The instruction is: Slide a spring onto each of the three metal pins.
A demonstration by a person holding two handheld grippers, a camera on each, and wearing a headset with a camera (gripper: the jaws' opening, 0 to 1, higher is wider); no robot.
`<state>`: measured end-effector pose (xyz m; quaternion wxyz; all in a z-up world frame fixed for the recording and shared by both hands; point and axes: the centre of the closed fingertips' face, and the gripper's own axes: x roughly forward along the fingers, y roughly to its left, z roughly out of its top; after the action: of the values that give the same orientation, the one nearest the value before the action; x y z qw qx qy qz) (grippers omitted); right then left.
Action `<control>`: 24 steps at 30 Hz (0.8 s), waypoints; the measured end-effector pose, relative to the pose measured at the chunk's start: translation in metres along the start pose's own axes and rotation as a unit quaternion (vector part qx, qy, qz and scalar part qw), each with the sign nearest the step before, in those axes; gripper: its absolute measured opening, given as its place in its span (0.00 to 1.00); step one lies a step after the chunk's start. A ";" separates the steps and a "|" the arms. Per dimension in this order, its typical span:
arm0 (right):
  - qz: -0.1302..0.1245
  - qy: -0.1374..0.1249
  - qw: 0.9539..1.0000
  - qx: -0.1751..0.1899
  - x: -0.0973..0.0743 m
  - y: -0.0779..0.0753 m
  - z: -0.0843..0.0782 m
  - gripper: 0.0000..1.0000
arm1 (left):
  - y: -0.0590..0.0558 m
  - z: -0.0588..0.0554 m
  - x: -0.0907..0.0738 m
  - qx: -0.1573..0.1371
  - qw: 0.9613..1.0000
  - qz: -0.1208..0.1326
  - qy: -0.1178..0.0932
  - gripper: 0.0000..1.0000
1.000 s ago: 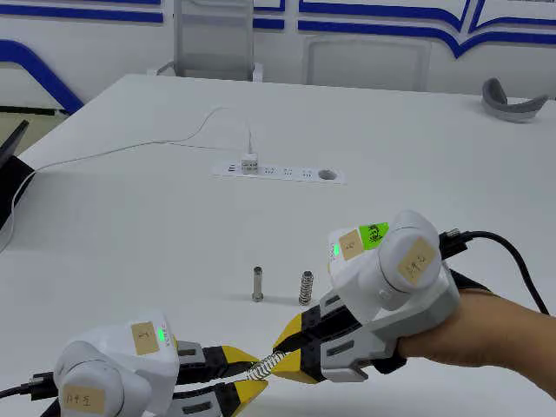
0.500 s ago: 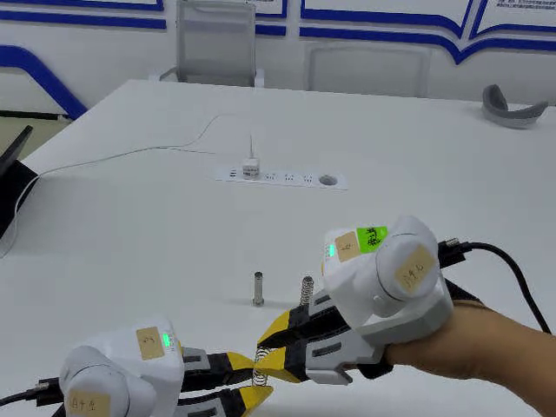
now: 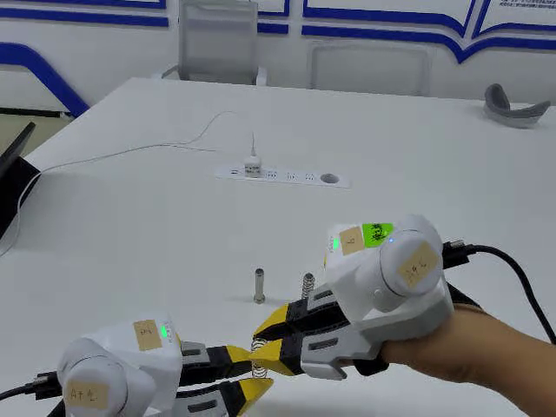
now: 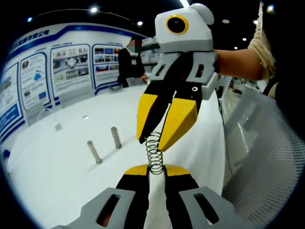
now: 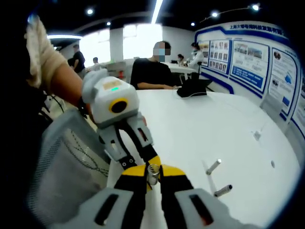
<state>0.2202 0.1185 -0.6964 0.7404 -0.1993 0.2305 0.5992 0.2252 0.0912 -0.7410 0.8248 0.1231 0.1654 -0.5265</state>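
The left gripper (image 3: 247, 375) sits on the near side of the bare pin (image 3: 259, 285) and a little to its left, low over the desk (image 3: 130, 217). Its yellow jaws are pressed together on the bottom coils of the spring (image 3: 257, 358).

The spring is in the air, clear of the desk, on the near side of the bare pin and almost in line with it. Its long axis is roughly upright, much like the pin's own.

The bare pin stands upright on the desk. Just to its right stands a second pin (image 3: 307, 285) with a spring already on it. I cannot tell where the third pin is. The power strip (image 3: 282, 175) lies well beyond the bare pin.

The right gripper (image 3: 263, 340) reaches in from the right of the bare pin, also on its near side. Its jaws are closed on the spring's top coils, so both grippers are pinching the one spring.

The move turns on this: the bare pin lies straight ahead of the spring, and the right gripper's jaws look the nearer to it. The spring probably has to be handed to one gripper, lifted above the pin's top with its open lower end clear, then lowered along the pin's axis. A tilt could catch the coils on the pin's tip.
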 end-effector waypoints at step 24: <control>-0.021 -0.007 1.000 0.011 -0.002 -0.020 0.005 0.12 | 0.026 0.000 -0.010 -0.058 0.997 0.041 -0.026 0.41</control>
<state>0.2401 0.1152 -0.6911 0.7566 -0.1922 0.2274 0.5821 0.2446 0.1102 -0.7364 0.8554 0.0681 0.1692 -0.4848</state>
